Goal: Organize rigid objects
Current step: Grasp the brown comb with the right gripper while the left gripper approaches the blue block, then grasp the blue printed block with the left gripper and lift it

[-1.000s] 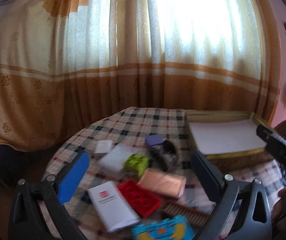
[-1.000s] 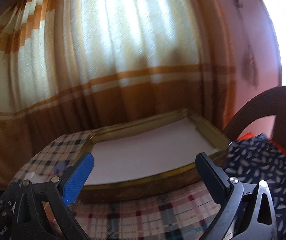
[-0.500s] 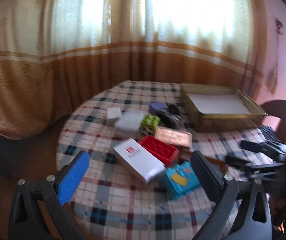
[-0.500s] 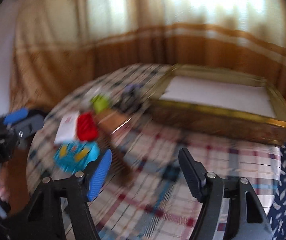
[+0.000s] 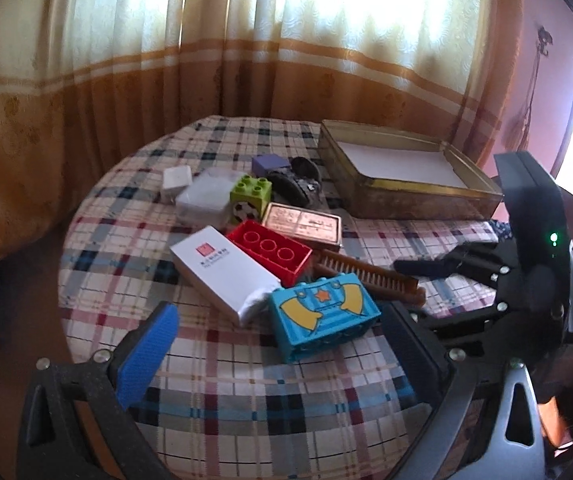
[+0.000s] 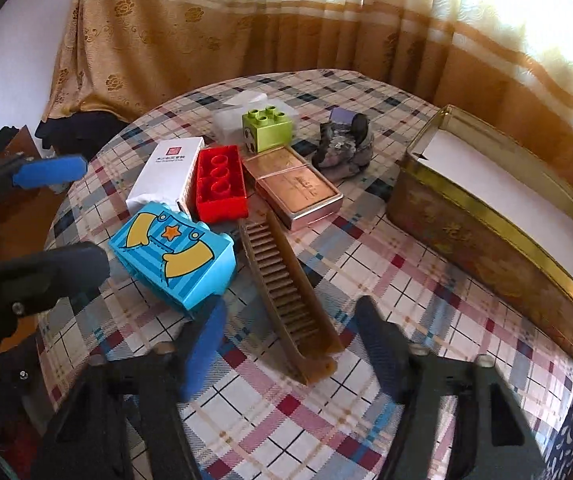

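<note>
Right gripper [image 6: 286,344]: pointing steeply down over the near edge of the table, its jaws having just been closing; the near end of the comb is lying between the fingers, but the pads are standing clear of it on both sides, gripping nothing.
Left gripper [image 5: 282,344]: hanging over the near side of the table, its jaws standing wide apart and holding nothing; the blue pad [image 5: 148,354] is showing at the left, the dark finger at the right.
Table [image 6: 386,264]: round, wearing a checked cloth, carrying all the objects.
Comb [image 6: 286,292]: brown, lying flat, running from the right gripper away toward the copper tin.
Blue block [image 6: 174,252]: lying just left of the comb, showing a yellow and orange star print, touching the white box.
White box [image 6: 166,172]: lying flat beside the red block, its near end crumpled.
Red block [image 6: 220,184]: lying with its hollow side up, between the white box and the copper tin.
Copper tin [image 6: 294,184]: flat, closed, sitting at the comb's far end.
Green block [image 6: 268,128]: standing behind the copper tin.
Grey bundle [image 6: 344,144]: sitting right of the green block; what it is I cannot tell.
Gold tray [image 6: 486,208]: sitting at the right side of the table, well apart from the pile, holding only a white lining.
Curtain [image 6: 286,20]: hanging behind the table, sunlight coming through.
</note>
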A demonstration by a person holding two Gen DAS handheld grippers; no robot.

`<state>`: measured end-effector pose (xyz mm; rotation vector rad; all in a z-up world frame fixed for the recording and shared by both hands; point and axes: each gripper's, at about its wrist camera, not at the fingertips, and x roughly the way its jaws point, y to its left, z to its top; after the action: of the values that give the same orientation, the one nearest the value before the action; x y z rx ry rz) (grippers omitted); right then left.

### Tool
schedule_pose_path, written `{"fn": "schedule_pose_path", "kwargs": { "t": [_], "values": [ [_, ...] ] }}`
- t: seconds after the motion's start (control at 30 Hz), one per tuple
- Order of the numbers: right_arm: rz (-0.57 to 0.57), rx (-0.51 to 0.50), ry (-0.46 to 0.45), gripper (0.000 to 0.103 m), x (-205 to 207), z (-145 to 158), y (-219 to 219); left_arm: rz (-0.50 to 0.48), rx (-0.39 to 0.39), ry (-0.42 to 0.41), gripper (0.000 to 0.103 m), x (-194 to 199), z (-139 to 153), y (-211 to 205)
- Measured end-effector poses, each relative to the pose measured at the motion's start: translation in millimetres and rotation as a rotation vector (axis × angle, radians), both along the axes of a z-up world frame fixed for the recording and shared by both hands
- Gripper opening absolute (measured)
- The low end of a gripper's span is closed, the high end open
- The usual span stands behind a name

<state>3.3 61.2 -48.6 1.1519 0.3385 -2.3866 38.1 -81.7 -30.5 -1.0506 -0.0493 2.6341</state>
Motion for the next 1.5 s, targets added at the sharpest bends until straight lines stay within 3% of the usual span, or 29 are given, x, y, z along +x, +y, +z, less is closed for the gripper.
{"fn": "schedule_pose_path", "kwargs": {
  "t": [0.1,0.27,0.5,0.67,0.7,0.77,1.07,1.3,1.5],
  "values": [
    [-0.014,-0.019,0.004,0.028,-1,-2,3,-0.005,0.028,-0.016,0.102,-3,1,2],
    [-0.066,-0.100,0.001,0.027,17,4,23,-0.050,0.035,-0.040,0.102,-3,0,17],
    [-0.189,-0.228,0.057,0.027,46,30,76,-0.052,-0.016,-0.080,0.092,-16,-8,41],
    [-0.257,-0.259,0.103,0.027,53,41,96,-0.021,0.013,-0.172,0.083,-31,-22,40],
    [-0.266,-0.264,0.105,0.027,52,42,98,-0.013,0.010,-0.184,0.076,-33,-26,40],
    [-0.280,-0.281,0.104,0.027,51,41,103,-0.011,0.005,-0.205,0.073,-35,-32,42],
    [-0.302,-0.293,0.127,0.027,49,38,105,-0.045,0.040,-0.120,0.065,-24,-20,36],
    [-0.317,-0.342,0.181,0.027,55,52,112,-0.064,0.020,-0.066,0.065,-21,-12,40],
    [-0.335,-0.354,0.213,0.027,58,58,113,-0.075,0.057,-0.022,0.065,-19,-2,39]
  ]
}}
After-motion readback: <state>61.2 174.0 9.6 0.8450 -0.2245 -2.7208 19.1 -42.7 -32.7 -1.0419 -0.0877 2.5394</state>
